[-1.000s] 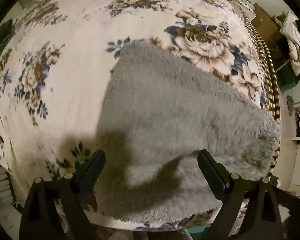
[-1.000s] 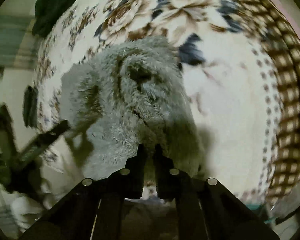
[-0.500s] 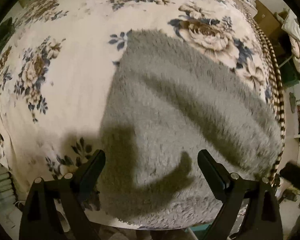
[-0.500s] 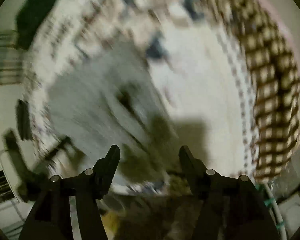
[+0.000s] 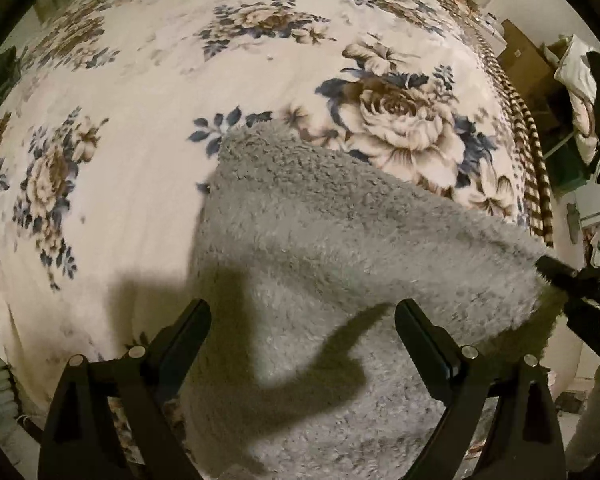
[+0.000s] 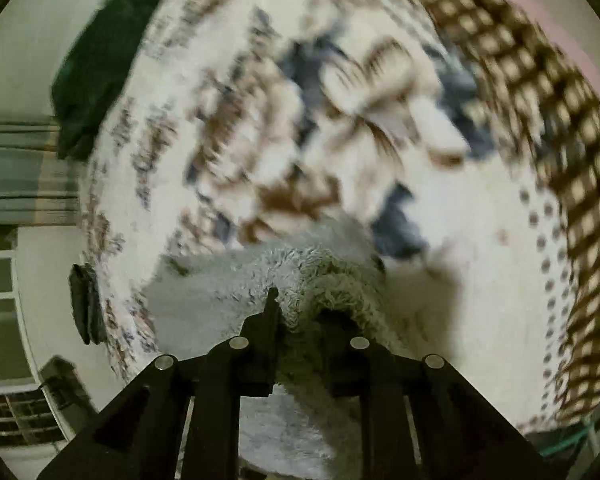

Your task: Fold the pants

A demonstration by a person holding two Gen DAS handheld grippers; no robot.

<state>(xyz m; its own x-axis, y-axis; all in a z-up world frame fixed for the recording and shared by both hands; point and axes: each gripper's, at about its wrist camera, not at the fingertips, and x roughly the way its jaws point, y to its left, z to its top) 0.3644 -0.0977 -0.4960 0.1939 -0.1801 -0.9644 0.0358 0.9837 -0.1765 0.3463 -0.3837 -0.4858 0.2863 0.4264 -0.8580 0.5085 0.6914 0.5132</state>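
Left gripper (image 5: 302, 328) jaws wide apart, nothing pinched, hanging over the near end of the pants (image 5: 340, 240). Pants: grey, fuzzy, lying on the floral bedspread (image 5: 140, 128), with one flap lifted up off the lower layer toward the right. Right gripper (image 6: 300, 316) jaws just closed in, now clamped on a bunched fold of the pants at that flap's right edge; its black tip (image 5: 556, 270) shows at the flap's corner in the left view. Right view is motion-blurred. Checked border (image 6: 560, 128) runs along the bedspread's right edge.
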